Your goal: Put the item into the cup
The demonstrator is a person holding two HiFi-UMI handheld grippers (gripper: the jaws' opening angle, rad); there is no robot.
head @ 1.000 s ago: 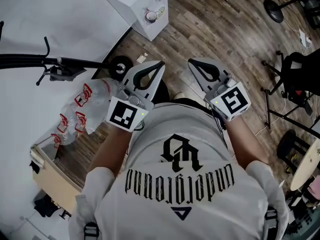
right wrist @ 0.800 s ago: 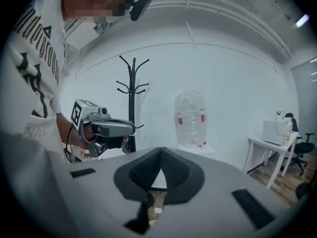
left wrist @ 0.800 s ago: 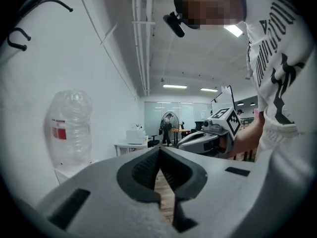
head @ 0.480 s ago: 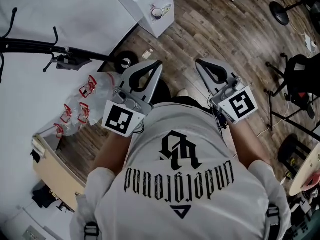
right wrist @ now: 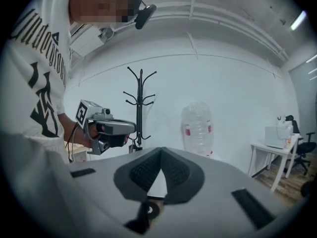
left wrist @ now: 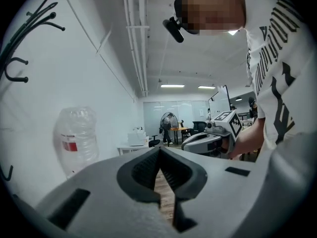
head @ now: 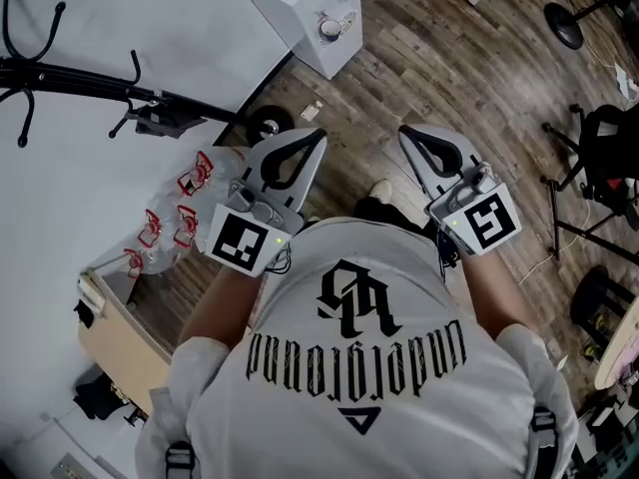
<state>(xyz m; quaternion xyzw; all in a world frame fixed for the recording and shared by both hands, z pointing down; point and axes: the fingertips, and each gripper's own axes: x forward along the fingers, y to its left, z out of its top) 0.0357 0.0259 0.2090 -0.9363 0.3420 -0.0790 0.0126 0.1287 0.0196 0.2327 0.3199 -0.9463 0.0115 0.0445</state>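
Observation:
The person holds both grippers up in front of the chest, over the wooden floor. In the head view my left gripper (head: 316, 140) is shut with nothing between its fingers. My right gripper (head: 407, 134) is likewise shut and empty. In the left gripper view the jaws (left wrist: 159, 150) meet at their tips, and the right gripper (left wrist: 205, 143) shows beyond them. The right gripper view has its closed jaws (right wrist: 159, 150) low in the middle, with the left gripper (right wrist: 111, 128) off to the left. A small round cup-like thing (head: 329, 29) stands on a white table (head: 290, 3) far ahead.
Several clear plastic bottles with red labels (head: 170, 230) lie at the left, by a light wooden box (head: 115, 332). A black coat rack (head: 70, 78) stands by the white wall. Black stands and a chair (head: 609, 153) are at the right.
The head view has drifted, so the table and coat rack sit further right and lower in the picture. Both grippers stay shut in front of the chest.

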